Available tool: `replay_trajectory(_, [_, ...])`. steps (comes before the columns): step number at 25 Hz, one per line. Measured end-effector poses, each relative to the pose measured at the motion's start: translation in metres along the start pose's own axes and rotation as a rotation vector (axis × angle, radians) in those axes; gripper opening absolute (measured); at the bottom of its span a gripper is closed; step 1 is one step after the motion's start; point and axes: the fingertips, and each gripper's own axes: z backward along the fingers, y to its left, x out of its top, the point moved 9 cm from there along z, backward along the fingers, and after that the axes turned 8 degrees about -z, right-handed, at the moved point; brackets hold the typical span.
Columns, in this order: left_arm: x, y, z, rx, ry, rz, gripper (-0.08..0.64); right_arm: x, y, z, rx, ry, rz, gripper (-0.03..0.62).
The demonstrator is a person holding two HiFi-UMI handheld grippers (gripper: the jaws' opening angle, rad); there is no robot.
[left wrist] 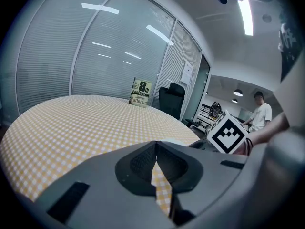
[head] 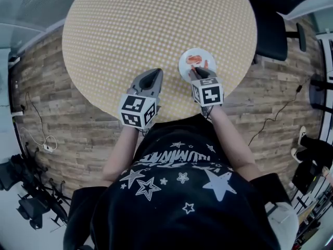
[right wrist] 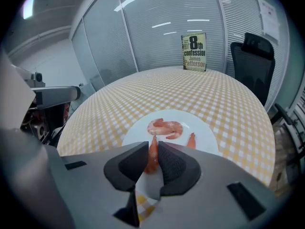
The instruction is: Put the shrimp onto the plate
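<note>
tabletop [head: 156,30]: matt checked cloth, yellow and white
plate [right wrist: 207,130]: smooth white, faintly glossy
shrimp [right wrist: 164,127]: pink, moist sheen
right tool [right wrist: 153,149]: matt grey plastic, dark ribbed pads [right wrist: 174,168]
left tool [left wrist: 155,144]: same matt grey plastic
floor [head: 67,124]: wood-look planks, matt

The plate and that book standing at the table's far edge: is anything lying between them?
Nothing. In the right gripper view, only bare checked tablecloth runs from the plate to the book.

Cool, even indoor light. Ceiling strip light [left wrist: 246,13] blown out; light streaks reflect in the glass wall [left wrist: 119,46]. Shadows on surface [head: 156,35] faint. Plate [right wrist: 205,132] bright, unclipped. Both gripper views: heavy fisheye, dark corners, soft foreground.
</note>
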Motion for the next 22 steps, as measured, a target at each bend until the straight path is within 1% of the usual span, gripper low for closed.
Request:
replay_trajectory(5, [-0.002, 0.001, 0.003, -0.01, 0.004, -0.004, 0.008, 0.0, 0.003, 0.001, 0.004, -0.007, 0.016, 0.068])
replay_trajectory(9, [-0.003, -0.002, 0.01, -0.019, 0.001, -0.015, 0.008, -0.001, 0.005, 0.009, 0.002, -0.037, 0.018, 0.069])
replay_trajectory(15, [-0.005, -0.006, 0.026, -0.027, -0.023, -0.033, 0.008, -0.002, 0.007, 0.027, -0.008, -0.107, -0.014, 0.069])
replay_trajectory(22, [-0.011, -0.016, 0.059, -0.043, -0.054, -0.05, 0.008, -0.008, 0.022, 0.06, 0.042, -0.204, -0.021, 0.067])
